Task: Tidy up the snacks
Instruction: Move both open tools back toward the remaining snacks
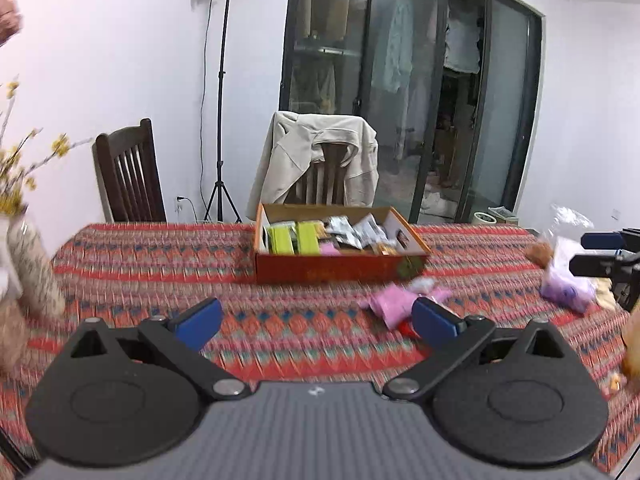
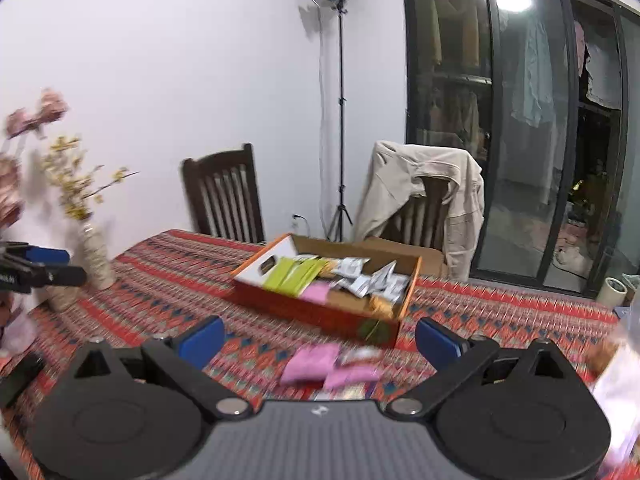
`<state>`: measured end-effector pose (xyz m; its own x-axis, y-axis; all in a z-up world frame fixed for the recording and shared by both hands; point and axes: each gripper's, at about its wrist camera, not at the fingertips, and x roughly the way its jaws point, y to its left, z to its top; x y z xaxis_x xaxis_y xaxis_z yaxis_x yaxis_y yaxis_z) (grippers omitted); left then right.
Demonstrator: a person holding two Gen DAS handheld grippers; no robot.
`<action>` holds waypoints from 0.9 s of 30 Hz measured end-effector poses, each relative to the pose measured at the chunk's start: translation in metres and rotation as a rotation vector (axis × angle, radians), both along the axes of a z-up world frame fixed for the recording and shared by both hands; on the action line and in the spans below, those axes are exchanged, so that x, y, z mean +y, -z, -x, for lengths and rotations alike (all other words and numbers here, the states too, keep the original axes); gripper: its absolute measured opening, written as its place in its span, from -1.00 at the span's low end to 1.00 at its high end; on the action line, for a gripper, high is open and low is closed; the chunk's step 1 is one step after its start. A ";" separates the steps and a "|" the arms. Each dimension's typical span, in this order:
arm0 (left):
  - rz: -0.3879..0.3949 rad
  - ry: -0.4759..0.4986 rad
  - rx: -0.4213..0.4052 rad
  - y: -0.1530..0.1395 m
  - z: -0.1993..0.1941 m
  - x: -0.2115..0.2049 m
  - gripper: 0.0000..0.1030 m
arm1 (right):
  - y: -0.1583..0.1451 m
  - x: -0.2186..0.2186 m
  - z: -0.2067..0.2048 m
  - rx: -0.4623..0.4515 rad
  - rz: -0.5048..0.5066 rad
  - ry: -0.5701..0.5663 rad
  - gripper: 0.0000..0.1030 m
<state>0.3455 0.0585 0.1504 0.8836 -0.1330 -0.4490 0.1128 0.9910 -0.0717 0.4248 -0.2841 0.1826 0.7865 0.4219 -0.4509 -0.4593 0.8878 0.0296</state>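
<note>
Your left claw (image 1: 316, 320) is spread wide and holds nothing; your right claw (image 2: 320, 338) is likewise spread and empty. Both hover above the desk (image 1: 160, 248) with its patterned cloth. The open cardboard box (image 2: 320, 316) sits mid-desk and contains green, silver and pink snack packets. Two loose pink packets (image 2: 328, 366) lie on the cloth just in front of the box, between your right claw's fingers in the right wrist view.
</note>
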 end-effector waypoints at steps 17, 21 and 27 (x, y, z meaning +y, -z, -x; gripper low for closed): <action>-0.132 -0.004 0.089 0.133 0.114 -0.065 1.00 | 0.172 -0.006 0.156 0.048 -0.023 0.148 1.00; -0.122 0.006 0.089 0.136 0.103 -0.067 1.00 | 0.187 -0.005 0.156 0.041 0.018 0.161 1.00; -0.081 0.023 0.121 0.138 0.065 -0.073 1.00 | 0.183 -0.008 0.138 0.025 0.008 0.171 1.00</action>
